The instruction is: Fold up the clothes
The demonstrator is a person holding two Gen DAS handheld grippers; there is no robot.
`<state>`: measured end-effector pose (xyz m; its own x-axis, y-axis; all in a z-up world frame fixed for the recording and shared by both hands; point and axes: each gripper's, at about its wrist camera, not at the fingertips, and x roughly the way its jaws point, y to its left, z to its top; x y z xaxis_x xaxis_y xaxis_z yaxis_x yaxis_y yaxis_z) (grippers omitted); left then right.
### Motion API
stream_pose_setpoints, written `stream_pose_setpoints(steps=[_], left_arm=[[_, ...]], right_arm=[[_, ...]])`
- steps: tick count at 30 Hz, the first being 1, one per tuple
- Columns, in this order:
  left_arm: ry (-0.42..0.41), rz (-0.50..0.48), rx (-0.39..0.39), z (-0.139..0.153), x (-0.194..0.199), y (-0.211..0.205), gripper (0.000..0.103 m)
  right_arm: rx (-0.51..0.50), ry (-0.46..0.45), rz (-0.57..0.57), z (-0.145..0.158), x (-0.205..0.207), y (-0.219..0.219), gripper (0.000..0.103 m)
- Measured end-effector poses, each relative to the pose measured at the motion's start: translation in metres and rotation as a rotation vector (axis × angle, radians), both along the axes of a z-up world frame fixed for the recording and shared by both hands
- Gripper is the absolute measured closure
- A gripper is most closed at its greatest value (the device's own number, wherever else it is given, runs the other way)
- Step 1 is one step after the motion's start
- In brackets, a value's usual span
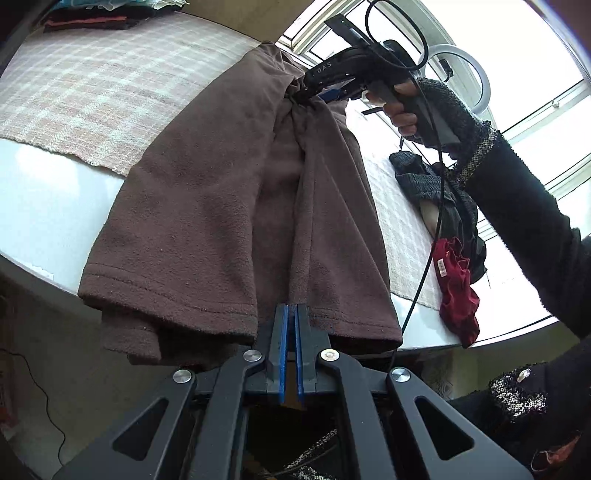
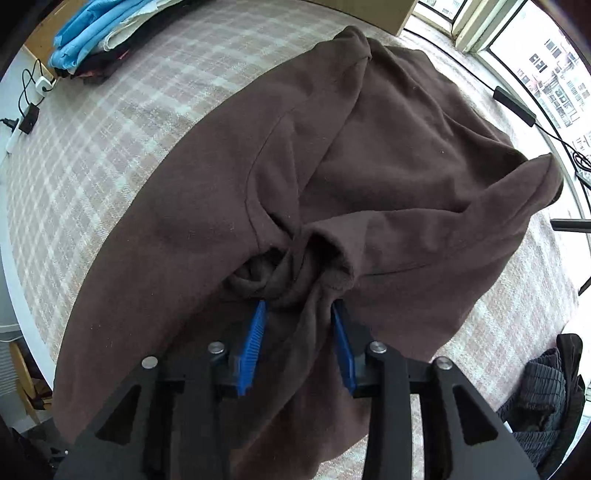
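A brown fleece garment [image 1: 229,206] lies stretched over the table edge. My left gripper [image 1: 291,314] is shut on its hem at the near edge. My right gripper [image 1: 306,86], seen from the left wrist view, grips a bunched part at the garment's far end. In the right wrist view the brown garment [image 2: 388,166] fills the frame, and my right gripper [image 2: 299,310] has its blue pads [image 2: 255,339] closed around a thick twisted bunch of the cloth.
A pink checked cloth [image 1: 92,96] covers the white table [image 1: 33,192]. A dark grey garment [image 1: 436,184] and a red one [image 1: 458,291] lie at the right. Folded clothes [image 2: 96,33] are stacked at the far left. Cables and a charger [image 2: 27,118] lie at the table's left edge.
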<state>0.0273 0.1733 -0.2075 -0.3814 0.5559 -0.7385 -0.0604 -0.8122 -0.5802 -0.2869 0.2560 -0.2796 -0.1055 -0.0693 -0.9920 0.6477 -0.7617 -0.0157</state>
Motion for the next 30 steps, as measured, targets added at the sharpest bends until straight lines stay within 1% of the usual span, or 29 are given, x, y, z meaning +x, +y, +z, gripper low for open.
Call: stream_pose_setpoints(steps=[1, 3, 5, 6, 7, 8, 9, 10, 11, 13, 14, 16, 18, 20, 21, 22, 24, 28, 29, 30], left_arm=[[-0.006, -0.007, -0.002, 0.004, 0.002, -0.004, 0.103], [0.005, -0.016, -0.033, 0.019, 0.005, -0.014, 0.103], [0.033, -0.038, -0.062, 0.037, -0.002, -0.023, 0.103], [0.052, -0.057, -0.077, 0.046, -0.01, -0.022, 0.103], [0.073, -0.077, -0.092, 0.054, -0.02, -0.019, 0.103], [0.099, -0.107, -0.106, 0.06, -0.032, -0.011, 0.103], [0.126, -0.138, -0.12, 0.064, -0.046, 0.0, 0.103], [0.153, -0.17, -0.133, 0.068, -0.06, 0.01, 0.103], [0.17, -0.205, -0.137, 0.068, -0.074, 0.021, 0.103], [0.175, -0.272, -0.146, 0.058, -0.1, 0.046, 0.103], [0.166, -0.31, -0.153, 0.05, -0.11, 0.058, 0.103], [0.132, -0.379, -0.177, 0.032, -0.124, 0.079, 0.103], [0.074, -0.421, -0.21, 0.012, -0.131, 0.086, 0.103], [0.007, -0.447, -0.228, -0.008, -0.134, 0.085, 0.103], [-0.02, -0.449, -0.218, -0.016, -0.134, 0.083, 0.103], [-0.021, -0.439, -0.193, -0.018, -0.133, 0.079, 0.103], [-0.039, -0.43, -0.167, -0.02, -0.133, 0.074, 0.103], [-0.05, -0.424, -0.156, -0.021, -0.135, 0.076, 0.102], [-0.052, -0.422, -0.154, -0.02, -0.135, 0.075, 0.102], [-0.054, -0.419, -0.151, -0.02, -0.135, 0.075, 0.102]], right_arm=[[-0.053, -0.023, -0.003, 0.01, 0.001, 0.007, 0.067], [-0.209, -0.077, -0.035, 0.04, 0.001, 0.035, 0.067], [-0.331, -0.05, -0.08, 0.073, -0.003, 0.074, 0.067], [-0.36, -0.005, -0.12, 0.087, -0.008, 0.096, 0.065], [-0.362, 0.041, -0.17, 0.095, -0.016, 0.114, 0.058], [-0.363, 0.086, -0.221, 0.102, -0.024, 0.133, 0.056], [-0.355, 0.116, -0.282, 0.103, -0.035, 0.147, 0.055], [-0.355, 0.121, -0.344, 0.099, -0.048, 0.16, 0.055], [-0.368, 0.106, -0.387, 0.092, -0.061, 0.171, 0.055], [-0.374, 0.077, -0.428, 0.077, -0.081, 0.179, 0.055], [-0.376, 0.063, -0.447, 0.069, -0.091, 0.182, 0.055], [-0.372, 0.032, -0.442, 0.056, -0.108, 0.171, 0.055], [-0.4, -0.022, -0.422, 0.039, -0.119, 0.155, 0.055], [-0.37, 0.002, -0.39, 0.031, -0.129, 0.138, 0.055], [-0.352, 0.018, -0.376, 0.028, -0.135, 0.129, 0.056], [-0.298, 0.074, -0.386, 0.027, -0.143, 0.125, 0.056], [-0.192, 0.183, -0.404, 0.026, -0.159, 0.118, 0.056], [-0.155, 0.2, -0.415, 0.04, -0.166, 0.129, 0.056], [-0.139, 0.244, -0.402, 0.05, -0.157, 0.13, 0.056], [-0.158, 0.268, -0.377, 0.06, -0.143, 0.132, 0.056]])
